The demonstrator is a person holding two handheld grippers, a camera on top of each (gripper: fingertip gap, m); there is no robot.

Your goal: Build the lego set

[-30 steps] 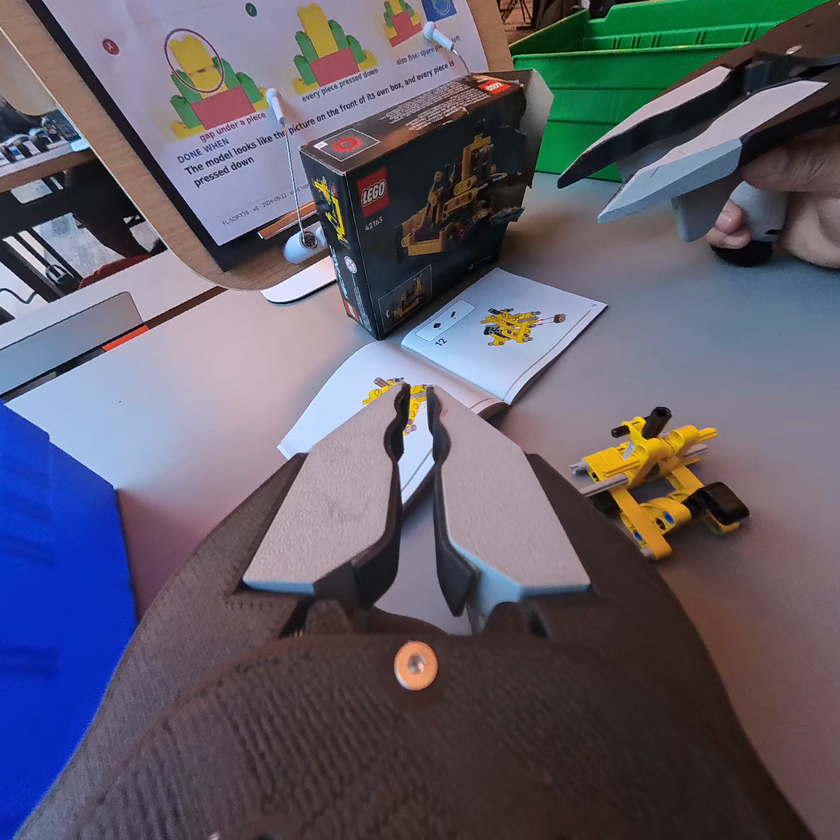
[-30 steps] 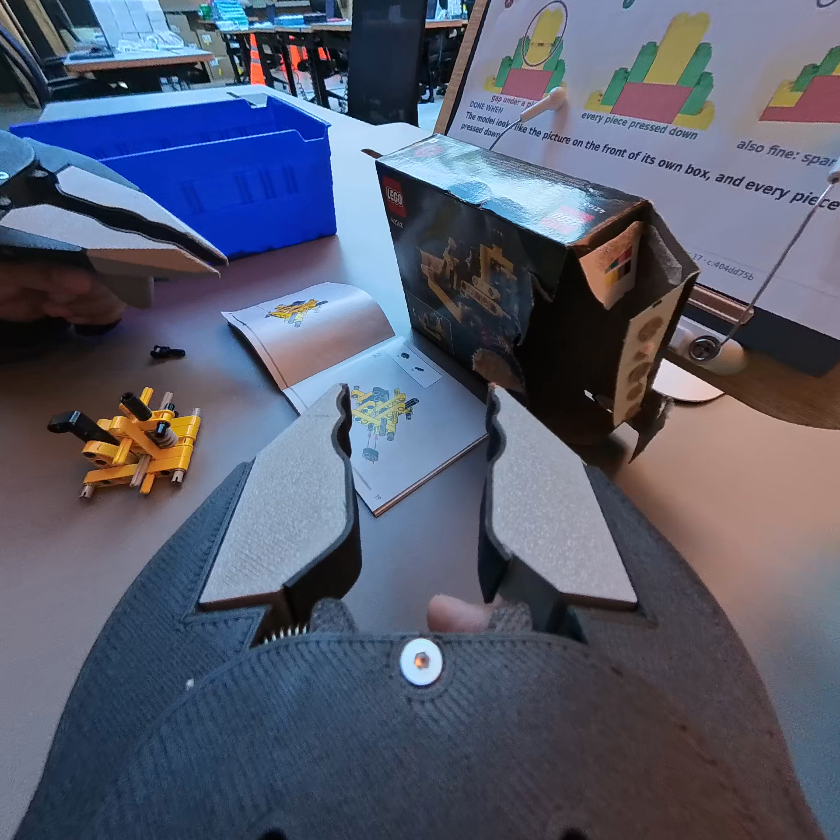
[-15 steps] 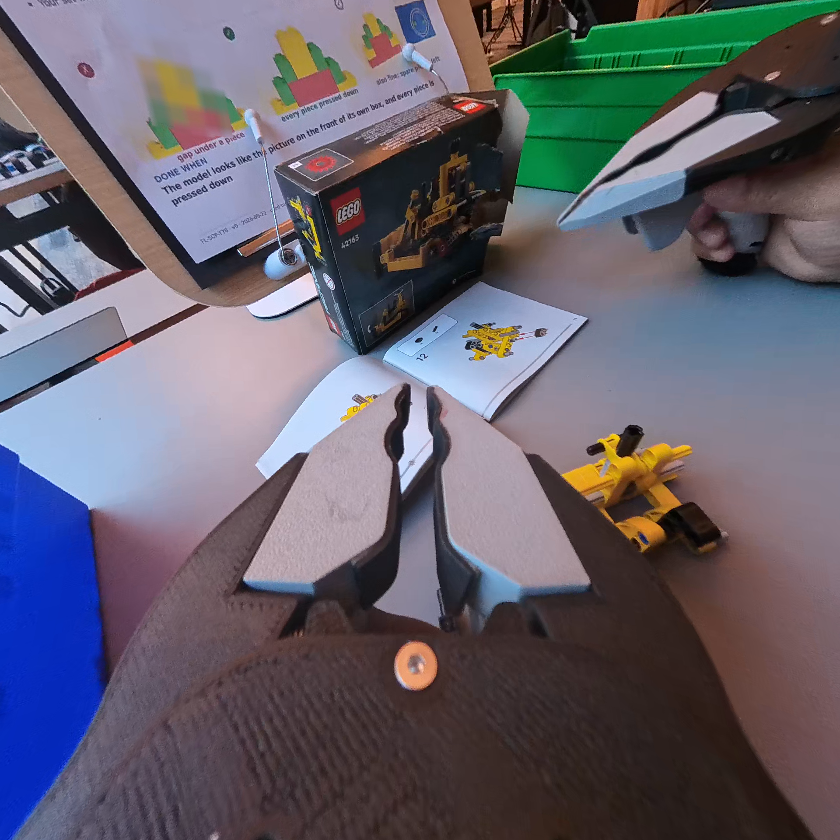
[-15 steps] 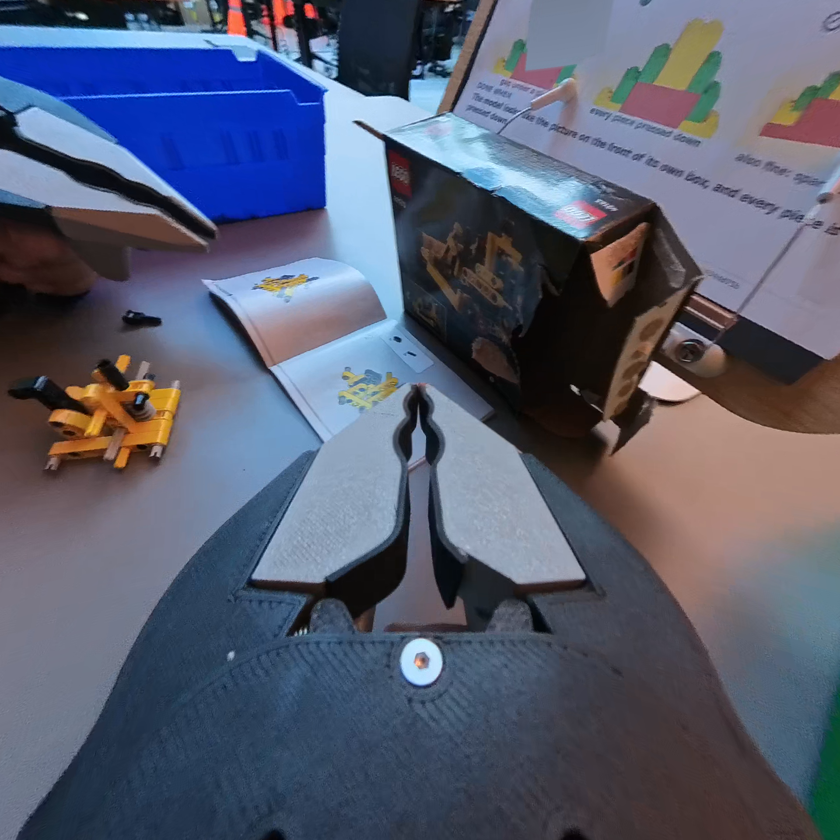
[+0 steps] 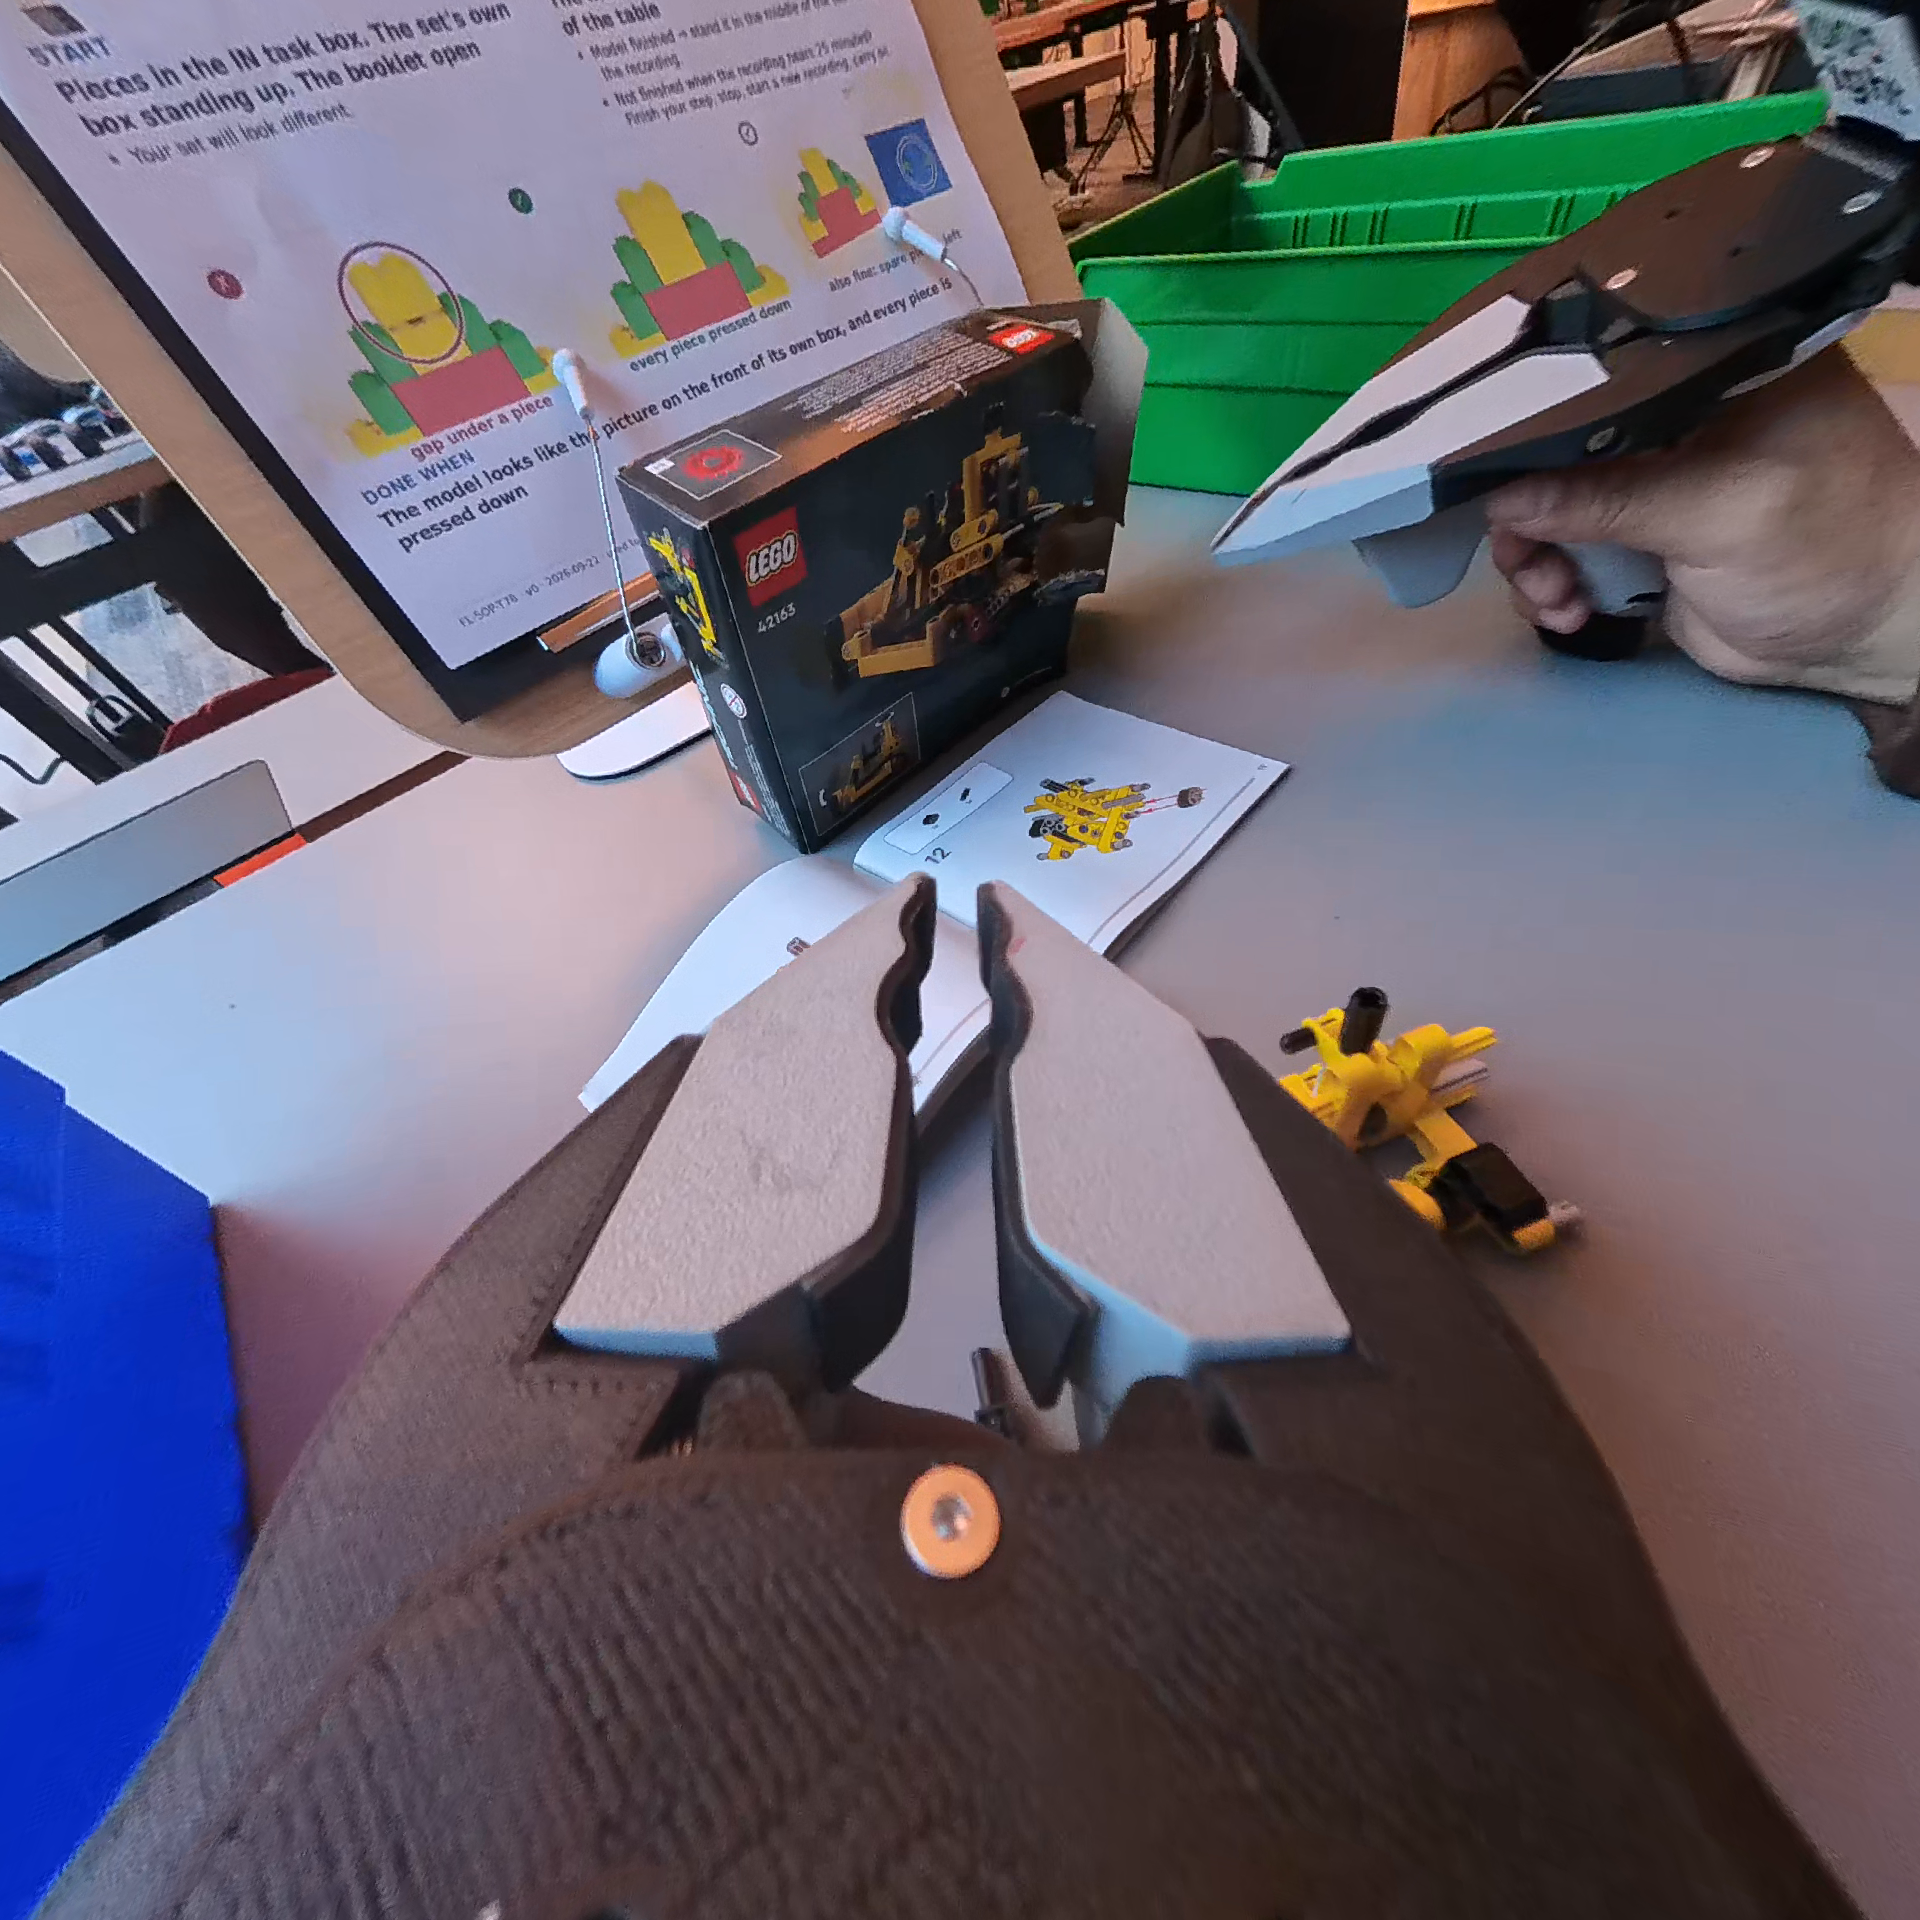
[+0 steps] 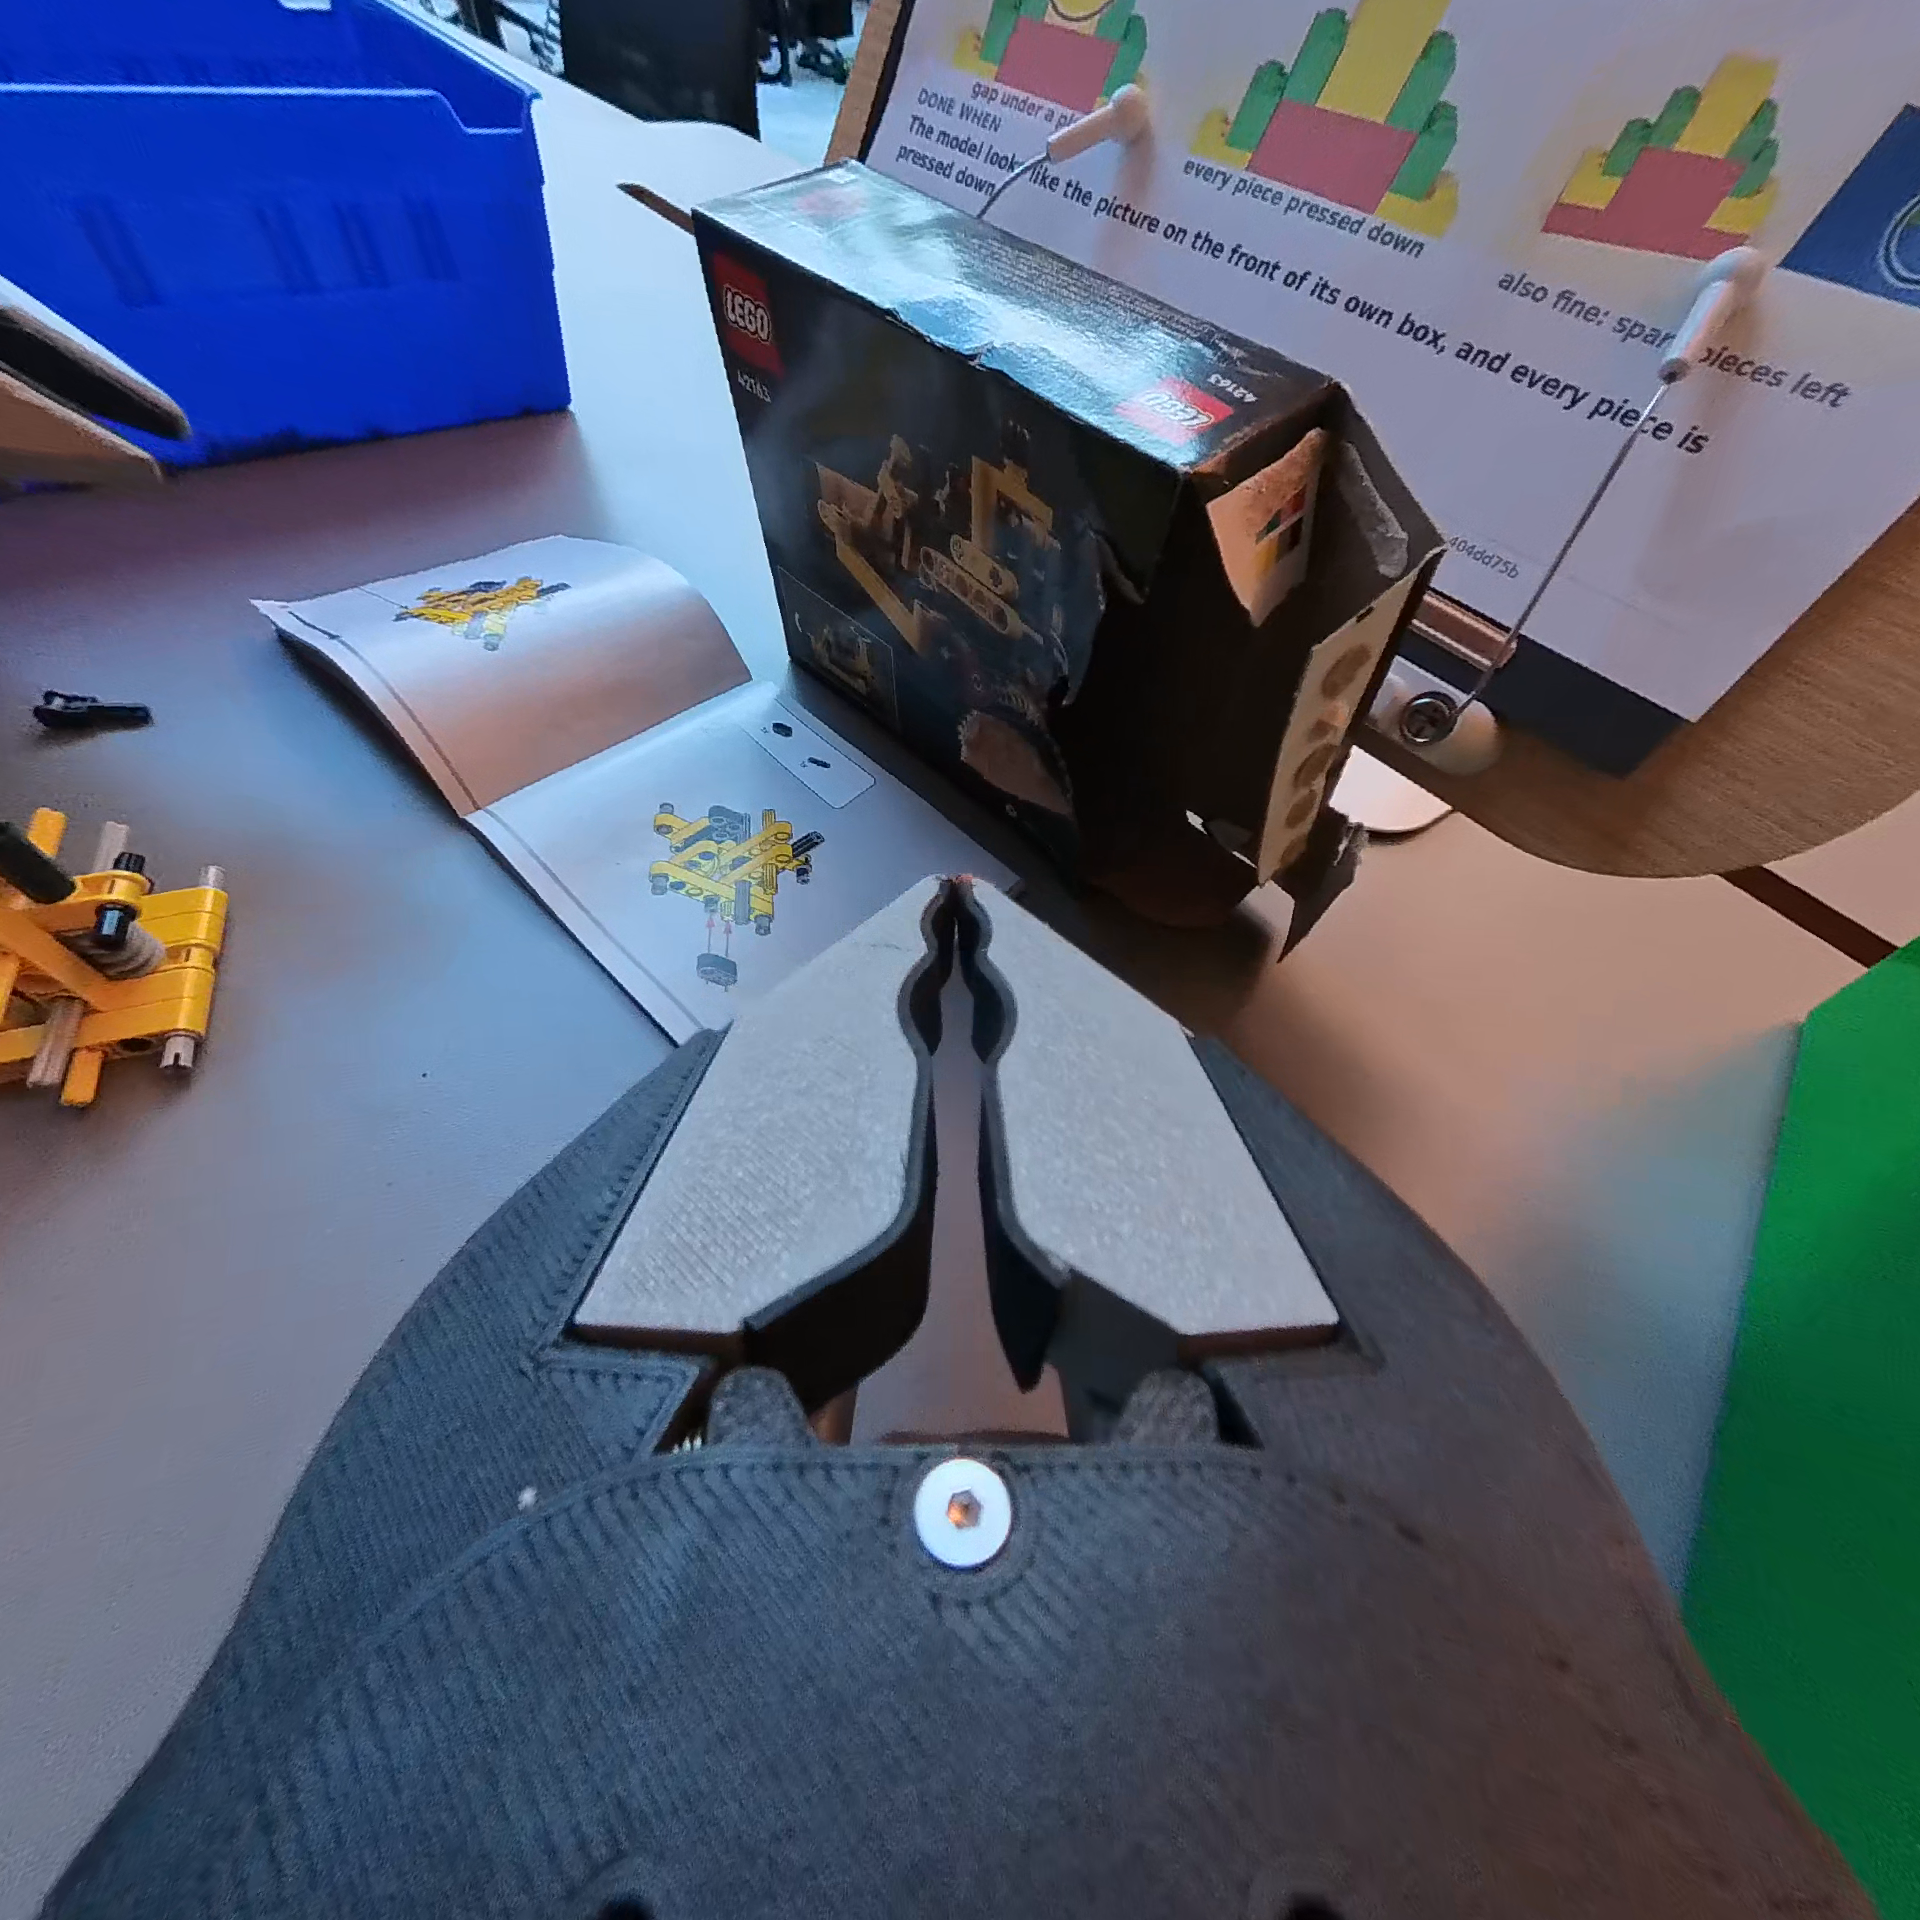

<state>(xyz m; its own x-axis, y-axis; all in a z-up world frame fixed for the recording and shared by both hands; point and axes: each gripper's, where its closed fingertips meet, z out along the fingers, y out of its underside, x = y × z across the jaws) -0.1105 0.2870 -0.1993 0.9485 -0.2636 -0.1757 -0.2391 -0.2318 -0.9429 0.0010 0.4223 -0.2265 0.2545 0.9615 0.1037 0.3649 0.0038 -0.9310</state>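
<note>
A partly built yellow lego assembly (image 5: 1392, 1091) with black pins lies on the grey table, just right of my left gripper (image 5: 956, 904); it also shows at the left edge of the right wrist view (image 6: 94, 966). My left gripper hovers over the open instruction booklet (image 5: 1081, 810), jaws nearly together with a narrow gap and nothing between them. My right gripper (image 6: 956, 883) is shut with its tips touching, holds nothing I can see, and points at the lego box (image 6: 987, 520). A loose black pin (image 6: 88, 712) lies left of the booklet (image 6: 582, 707).
The lego box (image 5: 883, 582) stands behind the booklet, in front of a propped instruction board (image 5: 468, 260). A blue bin (image 6: 260, 229) sits at the left, a green bin (image 5: 1351, 291) at the right. The right gripper (image 5: 1236, 535) is held in a hand above the table. About 20 centimetres separates my left fingertips from my right. To the loose black pin (image 6: 88, 712): left tips about 11 centimetres, right tips about 25 centimetres. It turns up in the left wrist view (image 5: 993, 1412) as well.
My right gripper went from open to shut and moved closer to the box. My left gripper stayed nearly closed and shifted slightly; the yellow assembly did not move on the table.
</note>
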